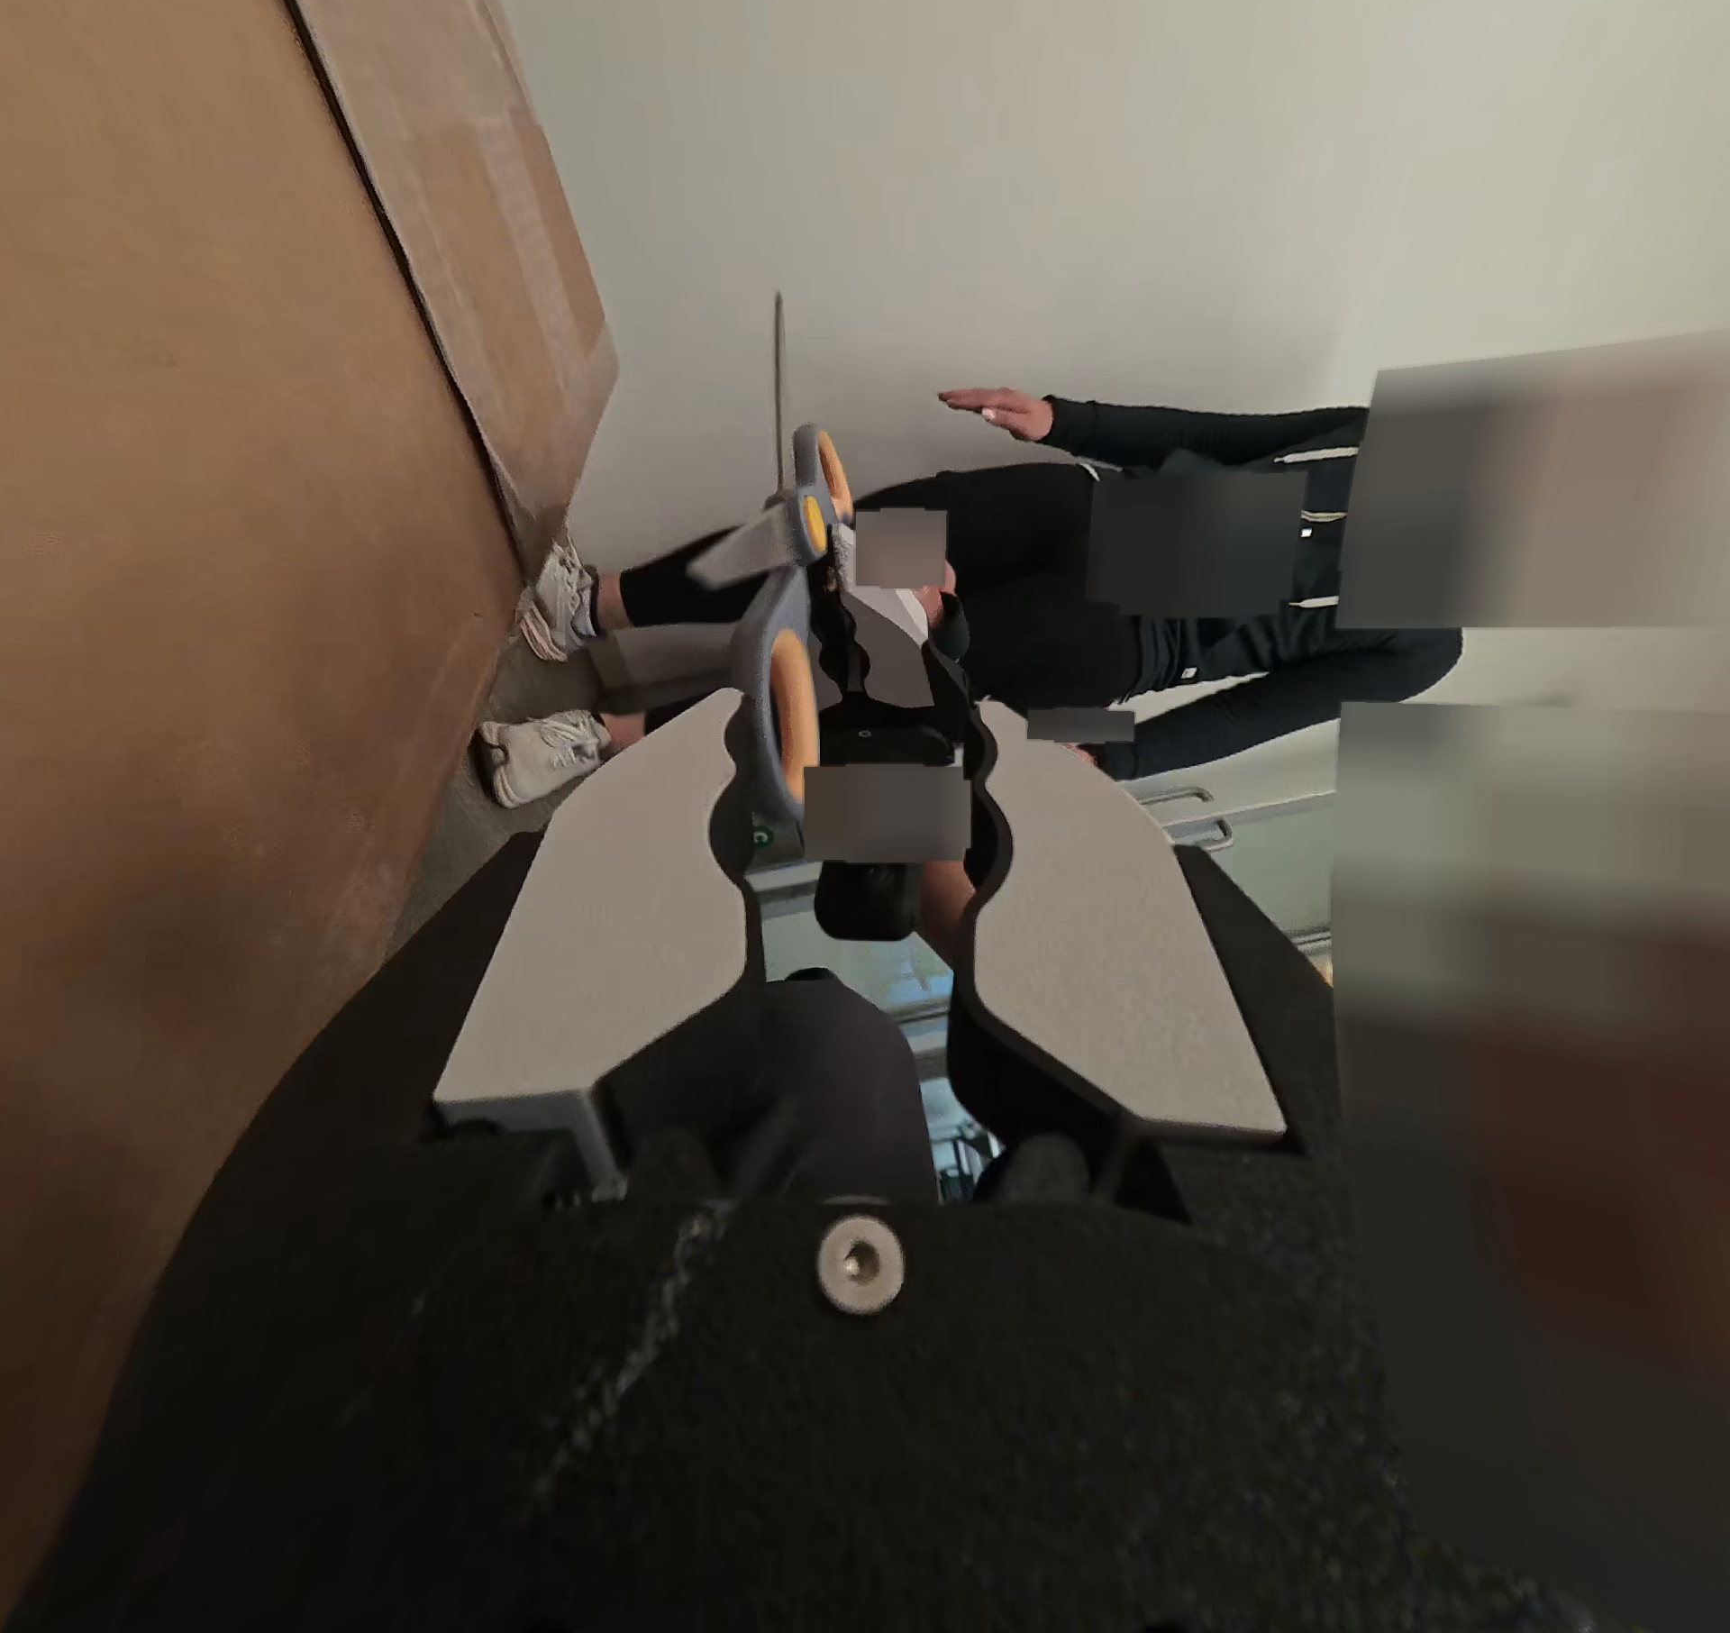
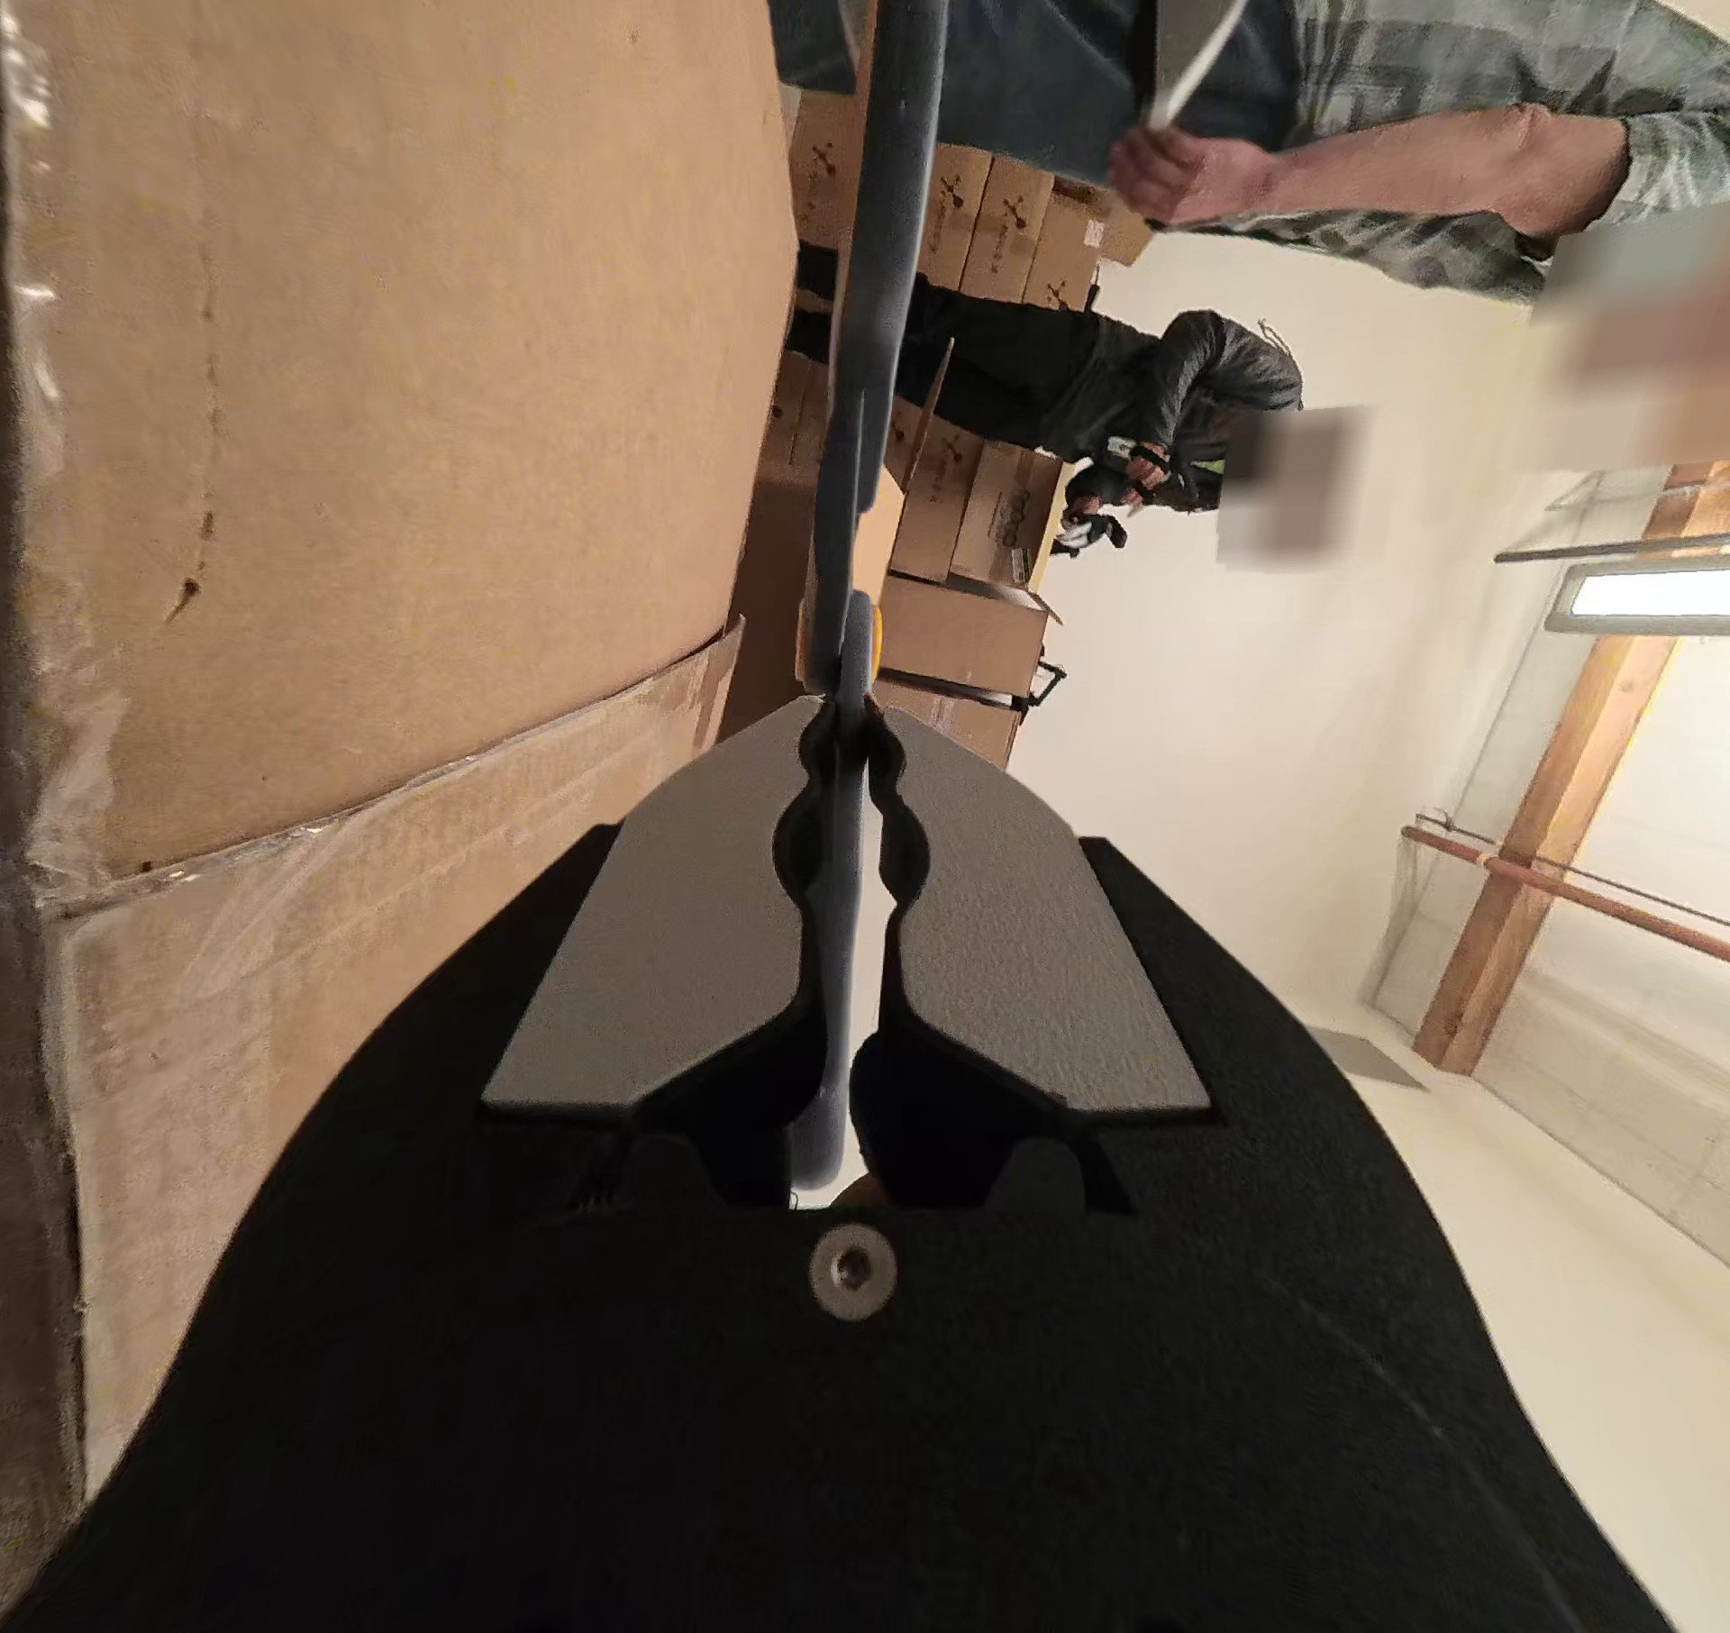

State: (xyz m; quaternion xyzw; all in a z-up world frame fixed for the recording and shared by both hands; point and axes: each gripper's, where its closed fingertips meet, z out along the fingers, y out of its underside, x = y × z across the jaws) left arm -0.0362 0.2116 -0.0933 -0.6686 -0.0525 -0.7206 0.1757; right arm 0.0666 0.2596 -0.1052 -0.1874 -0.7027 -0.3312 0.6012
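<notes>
Brown cardboard (image 1: 234,558) fills the left side of your left wrist view, with a pale wall behind and a person in dark clothes (image 1: 1077,577) farther off, their white shoes (image 1: 552,596) against the cardboard. Your left gripper (image 1: 857,745) has its fingers (image 1: 646,914) set wide apart, and the grey-and-orange scissors (image 1: 782,614) sit at the tip of the left finger, one handle loop touching or hooked on it; you cannot tell from here whether that loop is pinched. The blades stand spread, one thin edge pointing away from you. Turn to the right wrist view: stacked cardboard boxes (image 2: 983,230) and a large wrapped carton (image 2: 374,324) line the left, a wooden post (image 2: 1545,764) stands at right, and a person in a plaid shirt (image 2: 1451,43) is close by, with another in dark clothes beyond. Your right gripper (image 2: 847,727) has its fingers (image 2: 693,914) drawn narrow onto a grey scissor handle (image 2: 843,886) that runs edge-on between them, apparently so the pair stays steady while held from both sides.
</notes>
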